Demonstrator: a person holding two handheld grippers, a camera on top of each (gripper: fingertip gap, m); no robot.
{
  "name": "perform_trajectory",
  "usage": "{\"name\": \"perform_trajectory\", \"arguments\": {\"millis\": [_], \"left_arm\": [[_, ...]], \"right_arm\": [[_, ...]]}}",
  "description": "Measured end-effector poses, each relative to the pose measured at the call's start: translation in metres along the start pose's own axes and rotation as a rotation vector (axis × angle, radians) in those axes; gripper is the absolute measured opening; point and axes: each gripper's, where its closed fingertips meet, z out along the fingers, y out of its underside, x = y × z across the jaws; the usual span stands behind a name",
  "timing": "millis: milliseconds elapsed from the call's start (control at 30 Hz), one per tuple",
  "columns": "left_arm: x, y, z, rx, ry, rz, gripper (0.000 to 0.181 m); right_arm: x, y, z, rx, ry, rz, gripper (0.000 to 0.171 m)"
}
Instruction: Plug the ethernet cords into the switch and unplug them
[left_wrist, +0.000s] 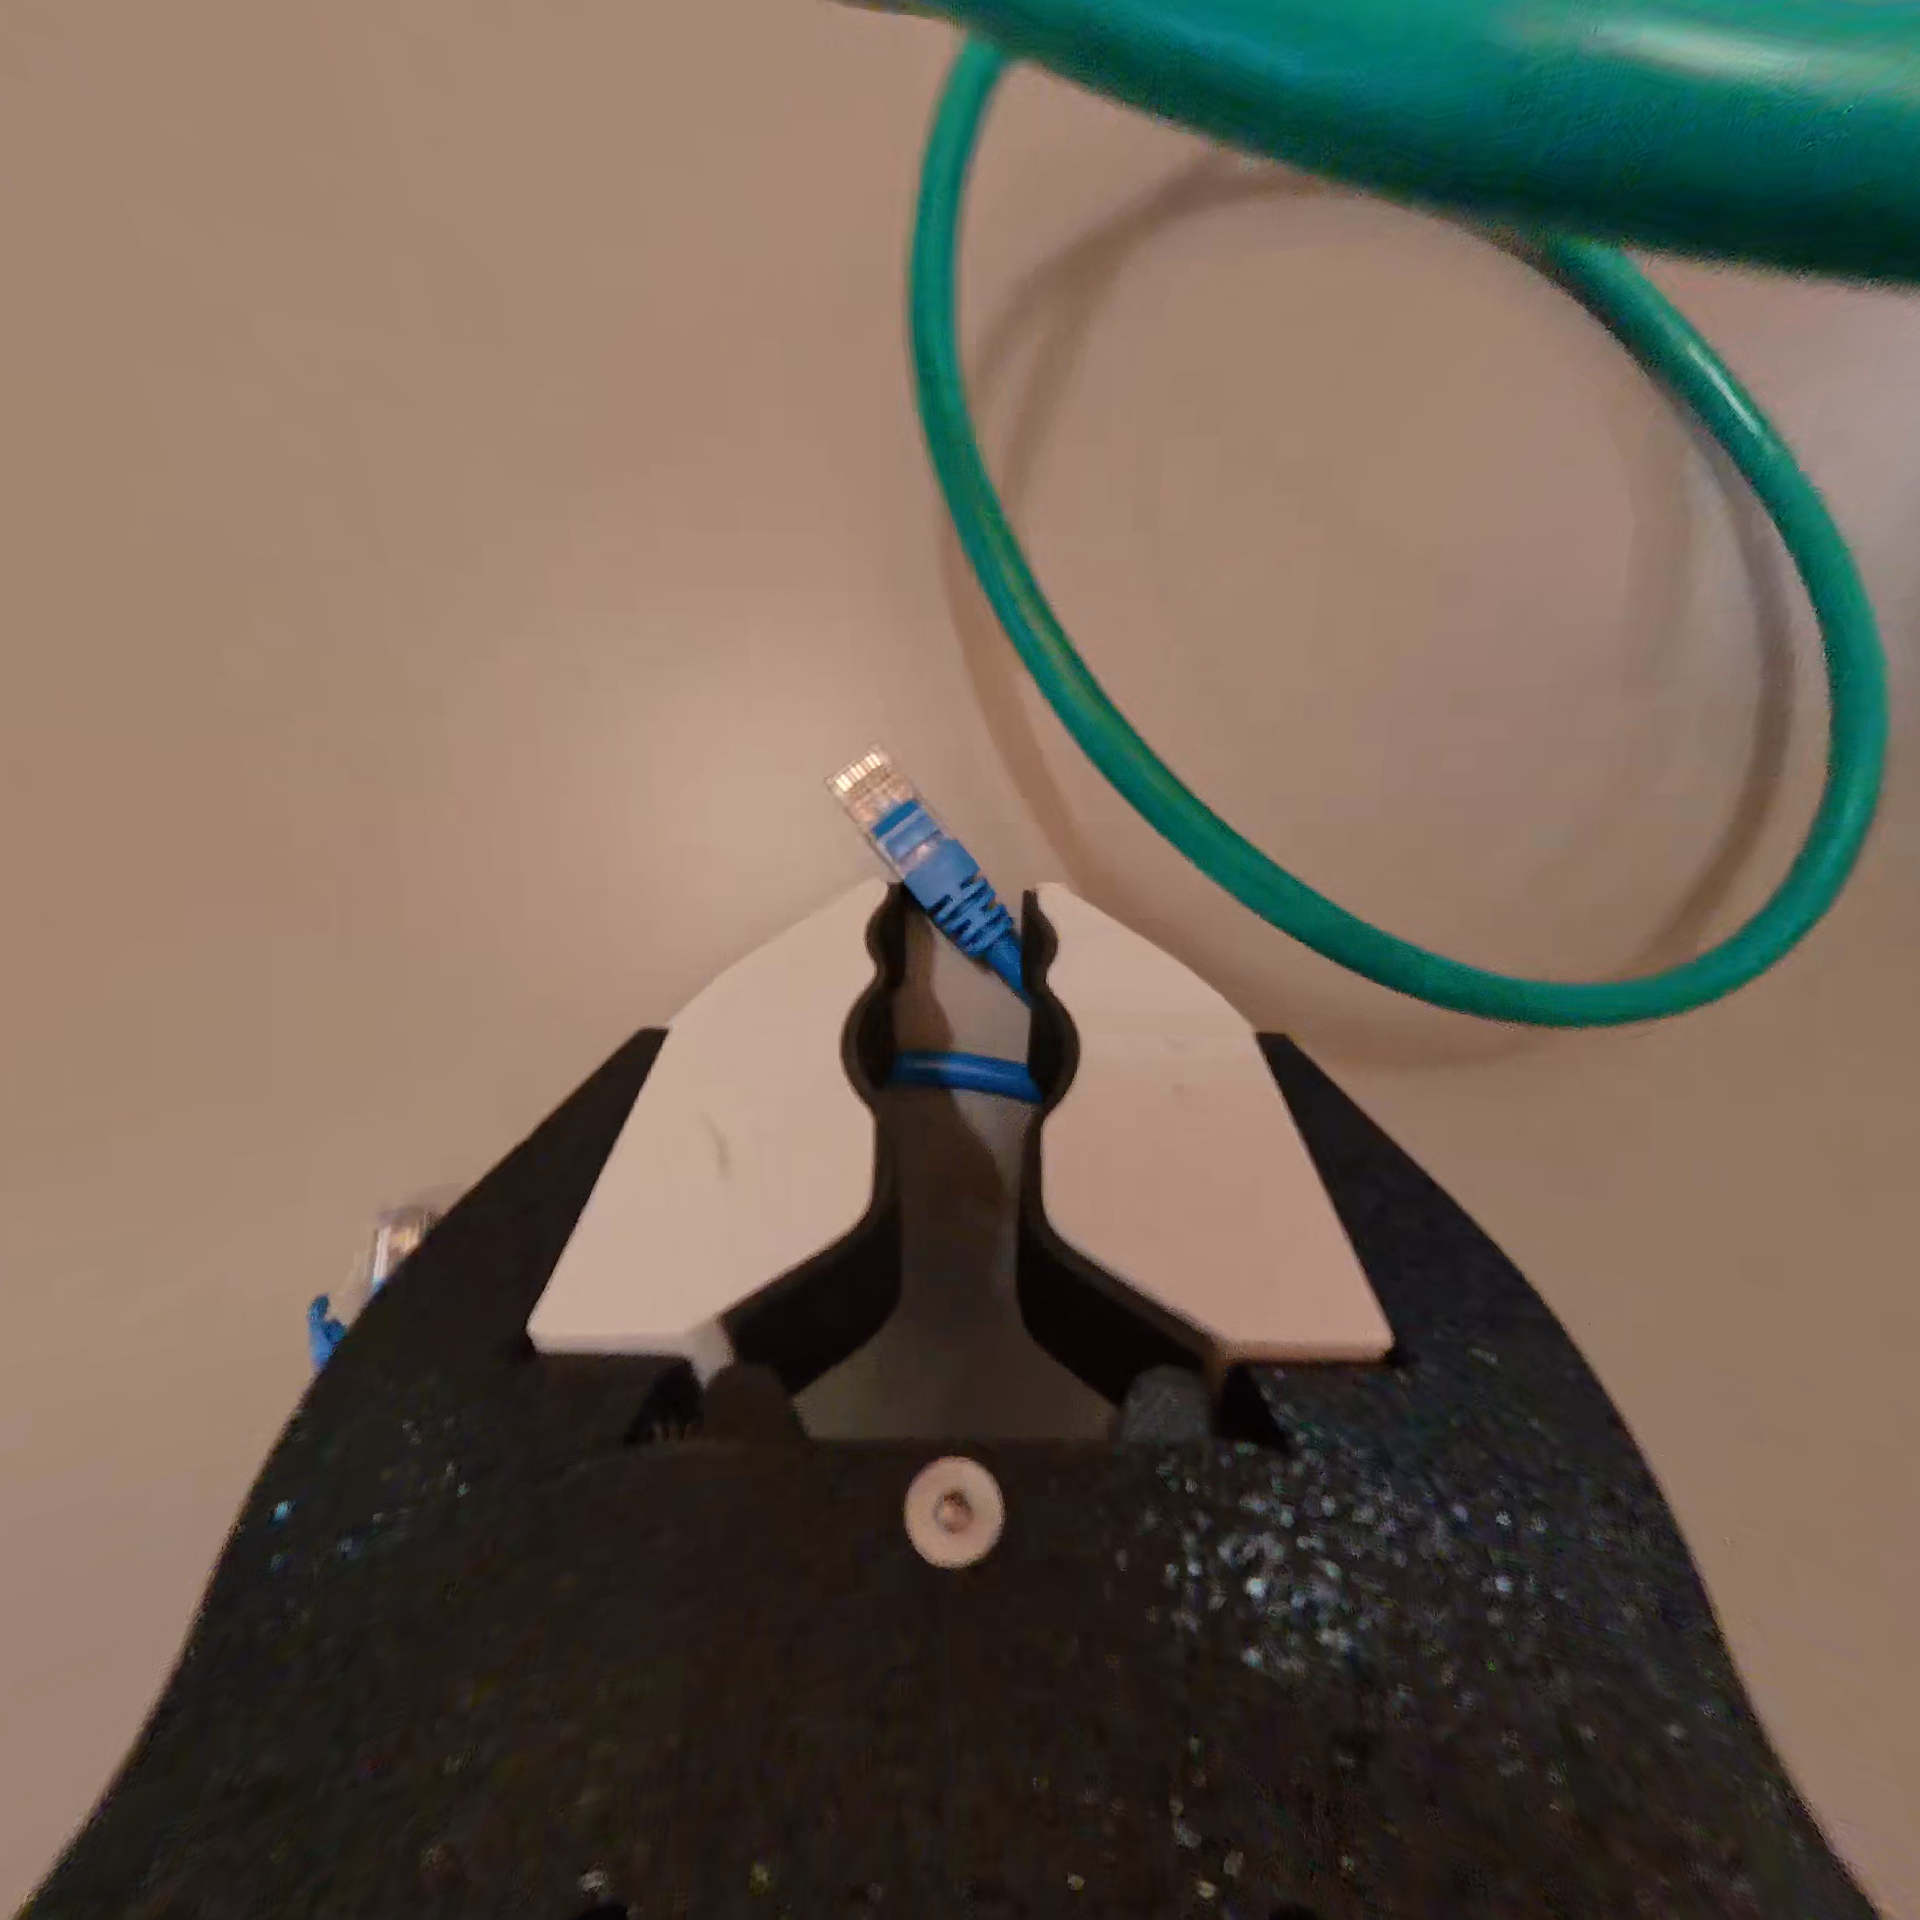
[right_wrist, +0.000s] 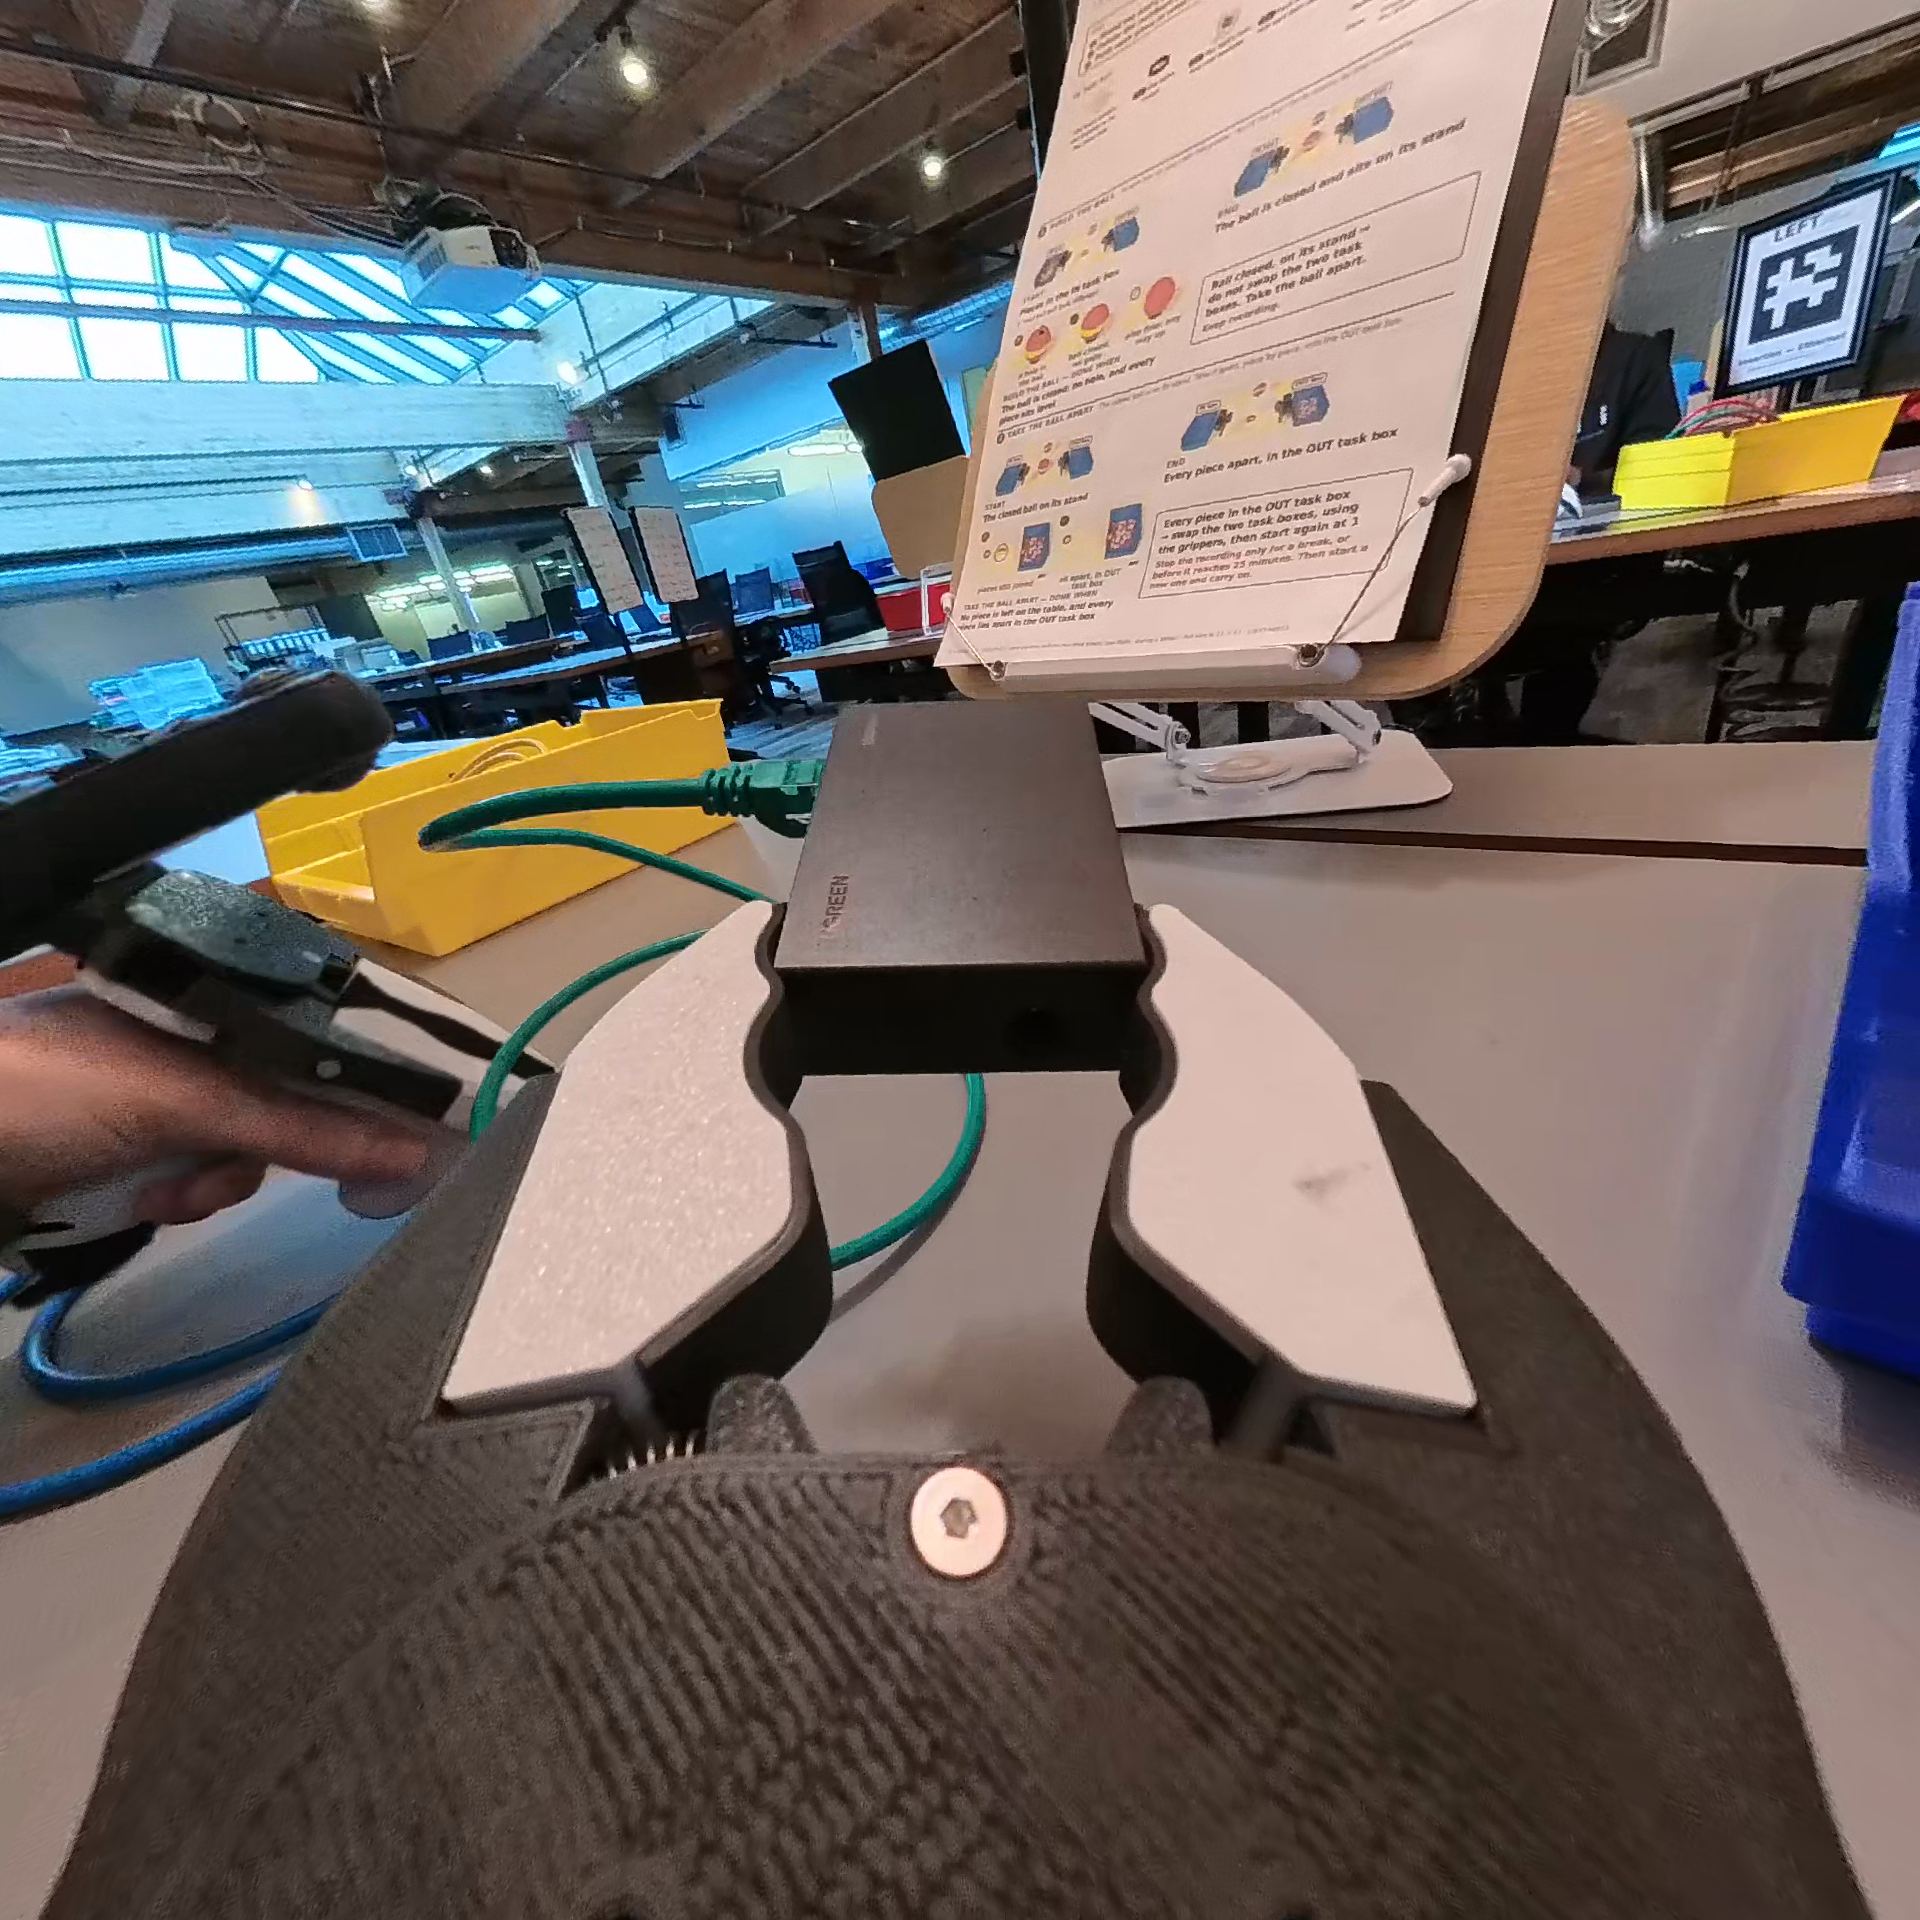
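A: Start close. What has the left gripper (left_wrist: 956, 935) got?

B: Its jaws are pinched nearly together on the blue cord (left_wrist: 961, 1075), just behind the plug (left_wrist: 899, 826). The clear tip sticks out past the jaw ends, leaning up and a little left. That plug's long axis runs roughly along the jaws, so I'd judge it must be turned to face the ports before it can go in.

A: And the right gripper (right_wrist: 956, 997)?

B: Jaws spread wide and clamped on the near end of the black switch (right_wrist: 956, 883), one on each side. The switch lies flat on the counter (right_wrist: 1507, 987), its length running away from the camera.

A: Where are the ports?

B: On the switch's left long side, going by the green cord (right_wrist: 623, 805), already plugged in at the far left. It loops down across the counter under the switch's near end.

A: So which gripper is nearer those ports?

B: The left one. It shows at the counter's left edge, well apart from the switch, the blue cord trailing beneath it. Beyond sits a yellow bin (right_wrist: 499, 821).
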Motion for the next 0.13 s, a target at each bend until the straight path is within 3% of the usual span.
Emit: {"name": "perform_trajectory", "arguments": {"millis": [33, 133], "left_arm": [[0.004, 0.001, 0.0, 0.006, 0.001, 0.058, 0.019], [0.014, 0.005, -0.004, 0.035, 0.028, 0.231, 0.016]], "right_arm": [[0.0, 0.0, 0.0, 0.002, 0.001, 0.002, 0.061], [0.001, -0.001, -0.001, 0.009, 0.001, 0.012, 0.061]]}}
